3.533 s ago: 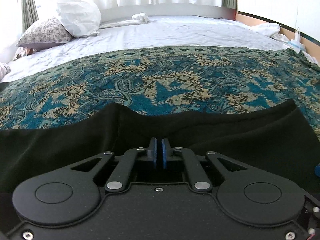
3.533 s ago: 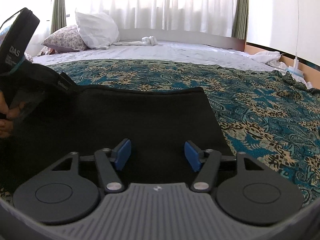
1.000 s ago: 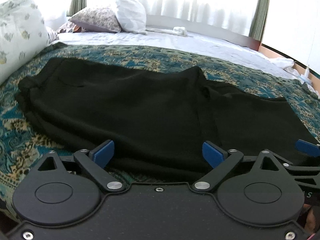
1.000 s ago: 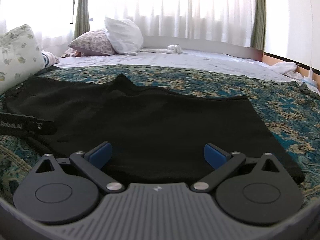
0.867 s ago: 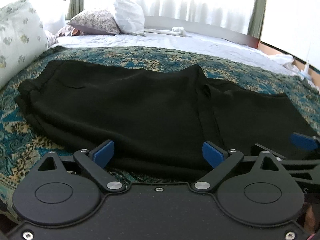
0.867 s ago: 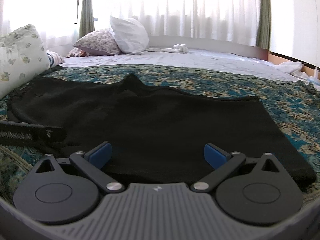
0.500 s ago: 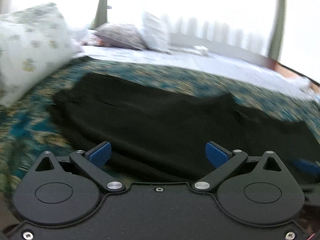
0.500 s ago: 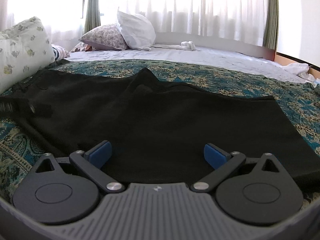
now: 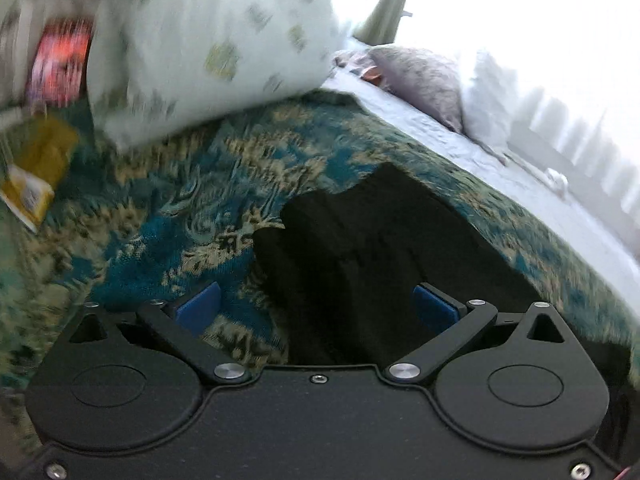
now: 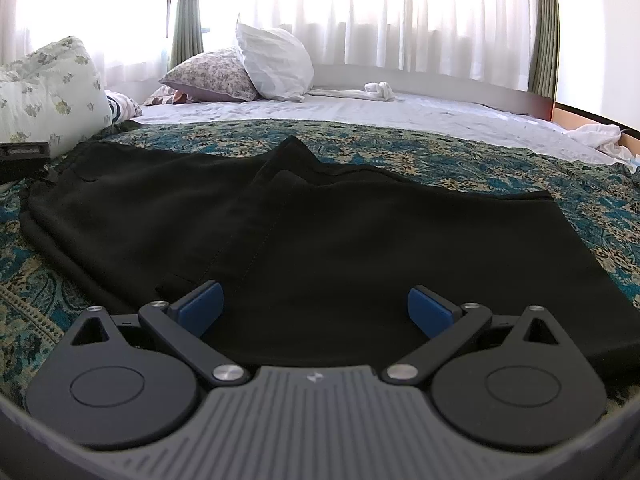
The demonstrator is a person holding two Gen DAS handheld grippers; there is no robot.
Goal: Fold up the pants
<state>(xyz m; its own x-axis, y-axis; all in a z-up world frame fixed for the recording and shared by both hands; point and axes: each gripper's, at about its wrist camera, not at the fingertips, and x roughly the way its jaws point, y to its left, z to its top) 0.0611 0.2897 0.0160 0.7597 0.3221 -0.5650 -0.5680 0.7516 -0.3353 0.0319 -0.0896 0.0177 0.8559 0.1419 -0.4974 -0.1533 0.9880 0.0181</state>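
Note:
Black pants (image 10: 320, 232) lie flat on a teal paisley bedspread (image 10: 440, 160), waistband end at the left, a folded layer over the right half. My right gripper (image 10: 316, 306) is open and empty, low over the near edge of the pants. My left gripper (image 9: 318, 306) is open and empty at the left end of the pants (image 9: 384, 248), its left pad (image 9: 198, 308) over the bedspread (image 9: 168, 216) and its right pad over the black cloth. The left wrist view is blurred. The left gripper's body (image 10: 20, 160) shows at the left edge of the right wrist view.
A pale flowered pillow (image 9: 192, 48) (image 10: 48, 92) stands just left of the pants. A floral pillow (image 10: 212, 76) and a white pillow (image 10: 276, 64) lie at the head of the white sheet (image 10: 400, 114). A yellow packet (image 9: 36, 168) lies far left.
My left gripper has swung left to the waistband end of the pants, staying open. My right gripper has shifted slightly, still open; 3.5 s ago the left was shut on the cloth.

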